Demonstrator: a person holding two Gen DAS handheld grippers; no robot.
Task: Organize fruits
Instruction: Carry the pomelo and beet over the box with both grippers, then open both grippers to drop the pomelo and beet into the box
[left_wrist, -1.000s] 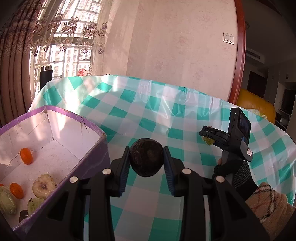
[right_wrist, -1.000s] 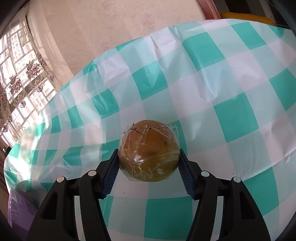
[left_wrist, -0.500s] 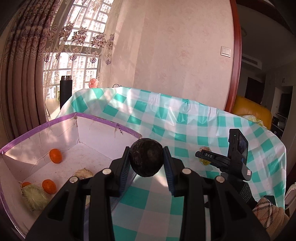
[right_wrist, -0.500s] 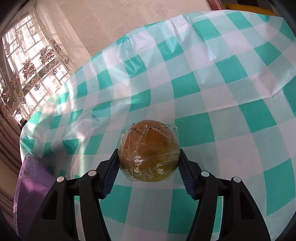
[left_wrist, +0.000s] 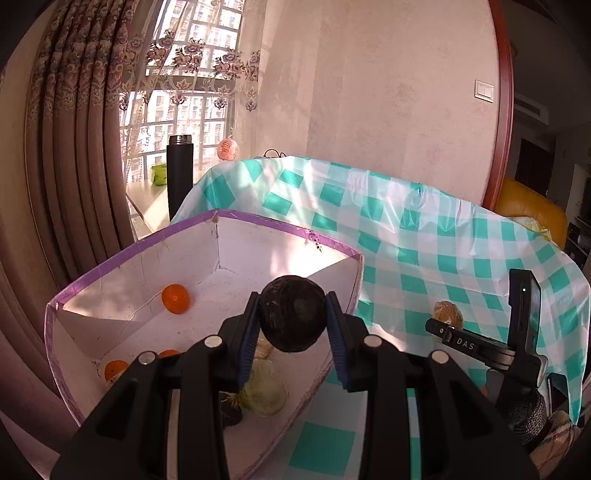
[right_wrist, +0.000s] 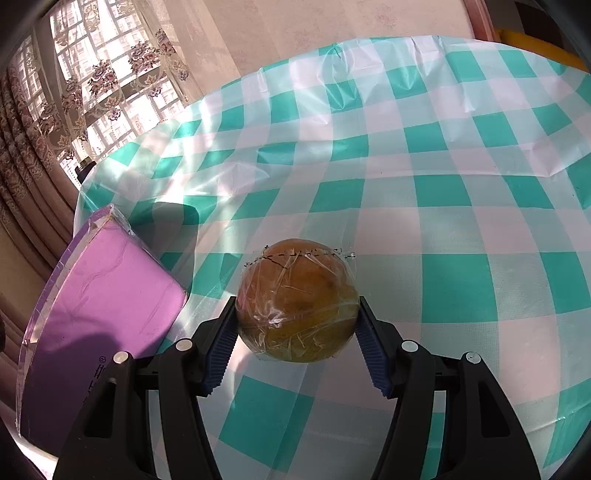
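Note:
My left gripper (left_wrist: 292, 326) is shut on a dark round fruit (left_wrist: 291, 314) and holds it above the near right part of the purple-rimmed white box (left_wrist: 122, 254). Inside the box lie an orange (left_wrist: 176, 298), more small oranges (left_wrist: 115, 369) and a pale green wrapped fruit (left_wrist: 264, 393). My right gripper (right_wrist: 295, 332) is shut on a brownish-orange fruit wrapped in clear film (right_wrist: 297, 301), held over the checked tablecloth (right_wrist: 443, 192). The box's purple outer wall (right_wrist: 99, 306) shows at the left of the right wrist view. The right gripper (left_wrist: 476, 341) with its fruit (left_wrist: 448, 309) also appears in the left wrist view.
A black flask (left_wrist: 180, 173) and a small pink fan (left_wrist: 227, 148) stand beyond the table by the window. Curtains (left_wrist: 74, 147) hang at the left. A yellow seat (left_wrist: 532, 210) sits at the far right. A gloved hand (left_wrist: 526, 413) holds the right gripper.
Both grippers have moved left toward the box, each still holding its fruit. The dark fruit now hangs over the box interior, and the box's purple wall has come into the right wrist view.

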